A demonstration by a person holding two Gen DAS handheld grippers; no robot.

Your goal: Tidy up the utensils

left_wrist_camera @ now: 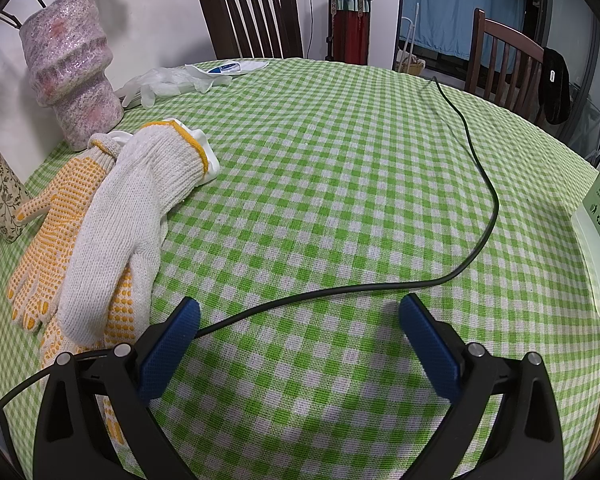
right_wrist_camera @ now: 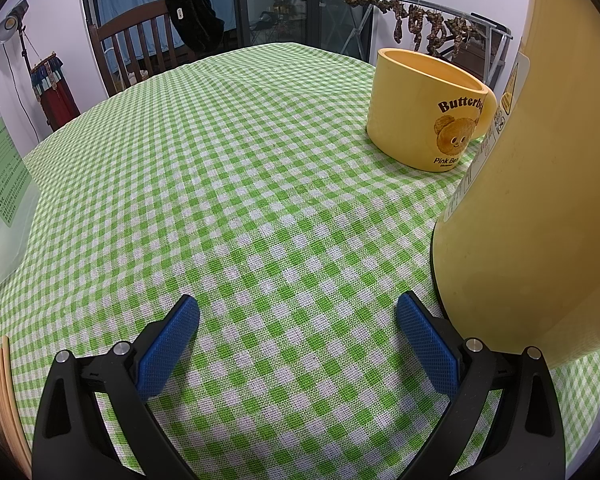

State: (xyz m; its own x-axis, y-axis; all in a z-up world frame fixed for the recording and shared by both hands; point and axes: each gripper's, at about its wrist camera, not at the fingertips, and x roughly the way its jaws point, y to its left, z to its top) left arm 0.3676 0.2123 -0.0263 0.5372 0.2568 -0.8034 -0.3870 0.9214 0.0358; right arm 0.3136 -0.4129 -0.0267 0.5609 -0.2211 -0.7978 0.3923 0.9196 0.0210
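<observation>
While both grippers (left_wrist_camera: 299,312) (right_wrist_camera: 298,312) gape empty, chopsticks (right_wrist_camera: 0,392) lie left of the right one.

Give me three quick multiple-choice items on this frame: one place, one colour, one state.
1. In the right wrist view, where does the yellow bear-print mug stand?
A. inside the pale yellow rounded container
B. upright on the green-and-white checked tablecloth
C. on a chair

2. What colour are the dots on the knitted work gloves?
A. blue
B. red
C. yellow

3. How is the left gripper?
A. open, empty
B. shut on the thin black cable
C. shut on a glove

Key: B, mug sits on cloth beside the container; C, yellow dots show; A, jaws stand apart.
</observation>
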